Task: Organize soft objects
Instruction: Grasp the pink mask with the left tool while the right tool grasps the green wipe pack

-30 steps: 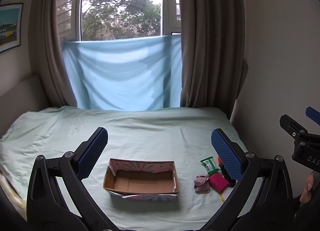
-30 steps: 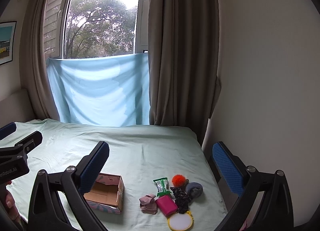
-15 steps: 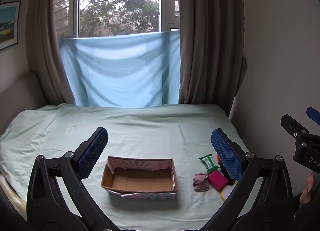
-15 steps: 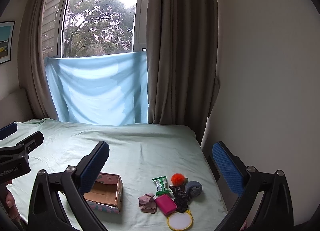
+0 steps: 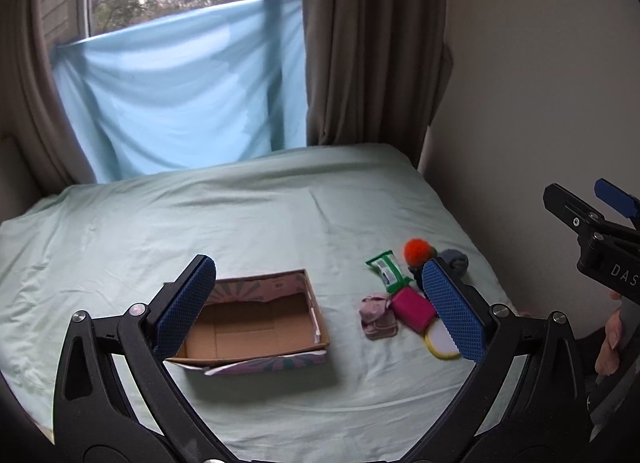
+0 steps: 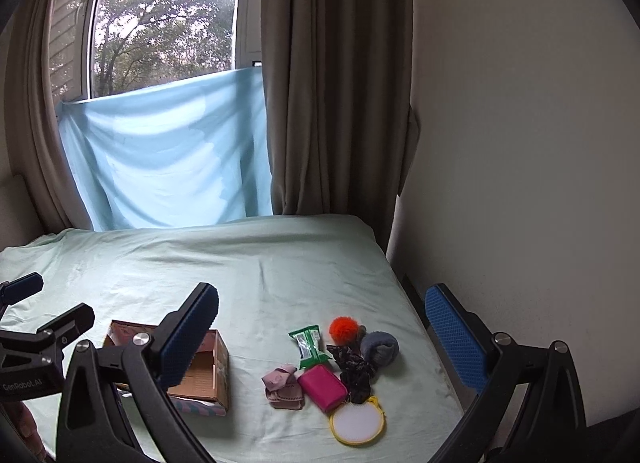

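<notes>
An open, empty cardboard box (image 5: 256, 323) (image 6: 204, 371) lies on the pale green bed sheet (image 5: 240, 223). Right of it is a cluster of small items: a pink sock (image 6: 282, 385), a magenta pouch (image 6: 322, 387), a green wipes packet (image 6: 310, 345), an orange pompom (image 6: 344, 329), a dark scrunchie (image 6: 354, 371), a grey rolled sock (image 6: 380, 347) and a yellow-rimmed round pad (image 6: 358, 421). My left gripper (image 5: 320, 311) is open and empty, above the box. My right gripper (image 6: 328, 347) is open and empty, above the cluster.
The bed meets a wall (image 6: 520, 183) on the right, close to the cluster. A blue cloth (image 6: 168, 155) hangs below the window at the far end, between brown curtains (image 6: 336, 83). The bed's near edge runs below the box.
Both grippers have moved forward and tilted down toward the bed. The box and the cluster now look larger and nearer. Both grippers stayed open.
</notes>
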